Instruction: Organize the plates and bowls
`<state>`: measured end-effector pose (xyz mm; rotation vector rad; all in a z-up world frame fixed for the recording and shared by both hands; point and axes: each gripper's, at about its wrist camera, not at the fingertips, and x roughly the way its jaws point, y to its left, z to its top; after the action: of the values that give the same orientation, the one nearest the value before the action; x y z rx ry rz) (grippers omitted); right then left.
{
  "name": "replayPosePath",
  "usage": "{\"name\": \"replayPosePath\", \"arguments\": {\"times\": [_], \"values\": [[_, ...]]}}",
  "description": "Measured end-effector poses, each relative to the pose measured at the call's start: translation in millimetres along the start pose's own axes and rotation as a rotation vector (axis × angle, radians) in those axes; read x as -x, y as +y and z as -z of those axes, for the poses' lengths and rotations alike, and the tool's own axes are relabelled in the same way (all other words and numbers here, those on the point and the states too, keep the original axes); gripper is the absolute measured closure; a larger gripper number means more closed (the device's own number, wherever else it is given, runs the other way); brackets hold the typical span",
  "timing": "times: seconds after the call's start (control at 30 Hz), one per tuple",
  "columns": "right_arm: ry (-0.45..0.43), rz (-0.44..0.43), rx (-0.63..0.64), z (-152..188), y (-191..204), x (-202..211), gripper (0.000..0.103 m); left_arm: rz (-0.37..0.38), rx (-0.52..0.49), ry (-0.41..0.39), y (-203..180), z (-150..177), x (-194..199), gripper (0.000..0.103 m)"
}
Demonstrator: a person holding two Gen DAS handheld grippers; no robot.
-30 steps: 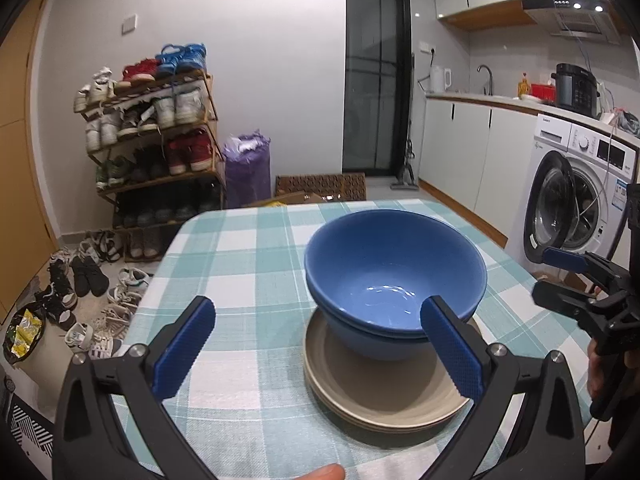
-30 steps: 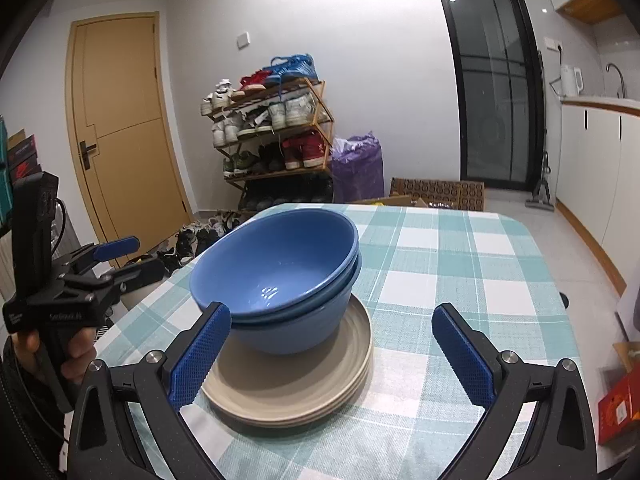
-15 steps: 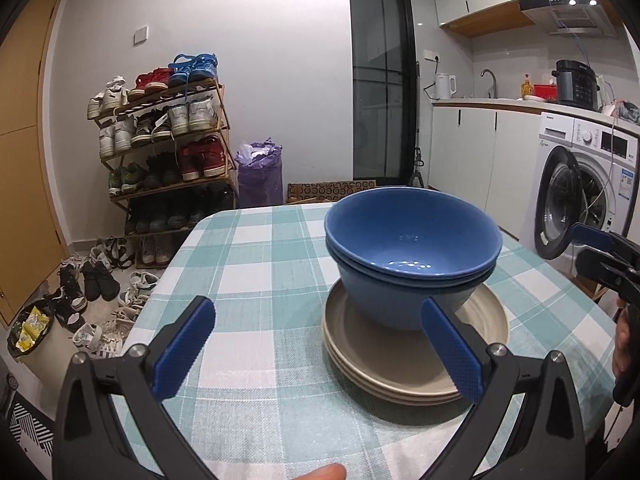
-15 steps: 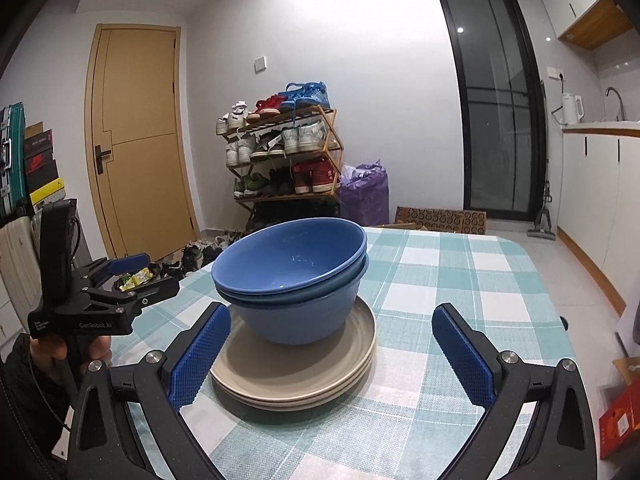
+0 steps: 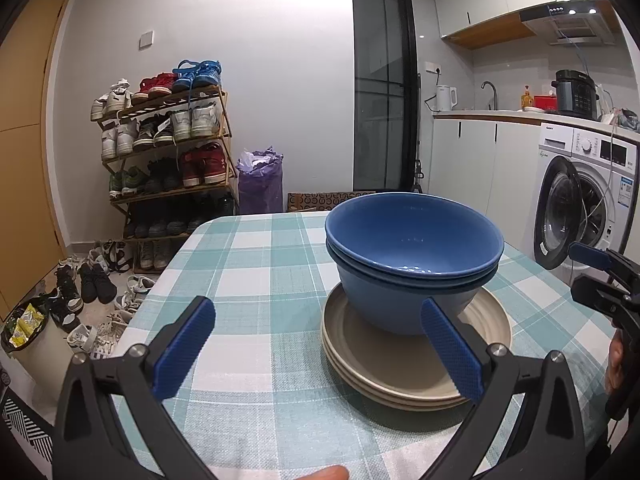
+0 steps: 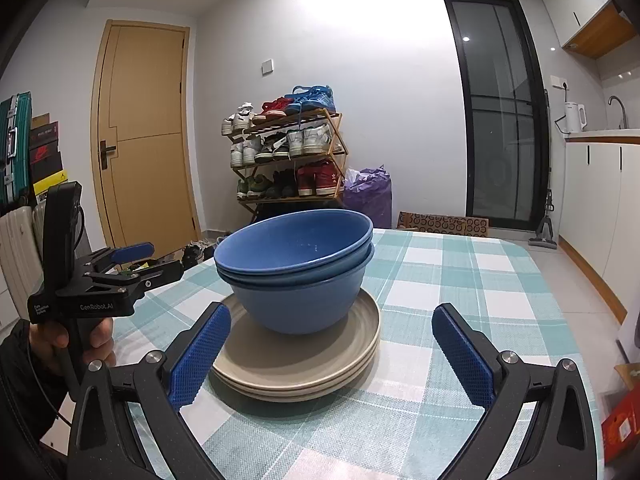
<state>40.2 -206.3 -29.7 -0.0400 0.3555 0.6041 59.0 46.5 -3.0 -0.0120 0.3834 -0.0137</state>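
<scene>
Two nested blue bowls (image 5: 412,264) stand on a stack of beige plates (image 5: 404,376) on the checked tablecloth; they also show in the right wrist view as bowls (image 6: 296,272) on plates (image 6: 296,364). My left gripper (image 5: 320,348) is open and empty, low at the near table edge, left of the stack. My right gripper (image 6: 328,352) is open and empty, low in front of the stack. Each gripper shows in the other's view, the left one (image 6: 132,258) and the right one (image 5: 596,264), both held beside the table.
The table (image 5: 248,264) has a teal and white checked cloth. Beyond it stand a shoe rack (image 5: 168,152), a purple bag (image 5: 260,184) and shoes on the floor. A washing machine (image 5: 584,200) and counter are at the right, a wooden door (image 6: 148,136) at the left.
Both cameras have dropped lower and tilted up toward level, so the bowls and plates are seen more from the side. Both grippers stay open and empty; the stack has not moved.
</scene>
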Motion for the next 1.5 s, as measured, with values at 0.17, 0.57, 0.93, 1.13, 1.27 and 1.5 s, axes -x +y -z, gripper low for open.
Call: {"name": "replayPosePath", "arguments": {"times": [0.17, 0.57, 0.93, 1.13, 1.27, 1.5], "values": [[0.004, -0.005, 0.0, 3, 0, -3, 0.001, 0.007, -0.002, -0.025, -1, 4, 1, 0.0], [-0.005, -0.012, 0.012, 8, 2, -8, 0.001, 0.019, 0.004, -0.028, -2, 14, -3, 0.0], [-0.01, -0.007, 0.052, 10, 8, -7, 0.0, 0.012, 0.002, -0.046, -3, 11, -1, 0.0], [-0.005, -0.008, 0.04, 10, 6, -9, 0.0, 0.006, 0.003, -0.043, -2, 11, -1, 0.0], [-0.005, -0.009, 0.037, 10, 5, -10, 0.0, 0.007, 0.009, -0.043, -2, 11, -2, 0.0], [-0.005, -0.01, 0.036, 11, 5, -10, 0.0, 0.003, 0.013, -0.04, -1, 11, -3, 0.0]]}}
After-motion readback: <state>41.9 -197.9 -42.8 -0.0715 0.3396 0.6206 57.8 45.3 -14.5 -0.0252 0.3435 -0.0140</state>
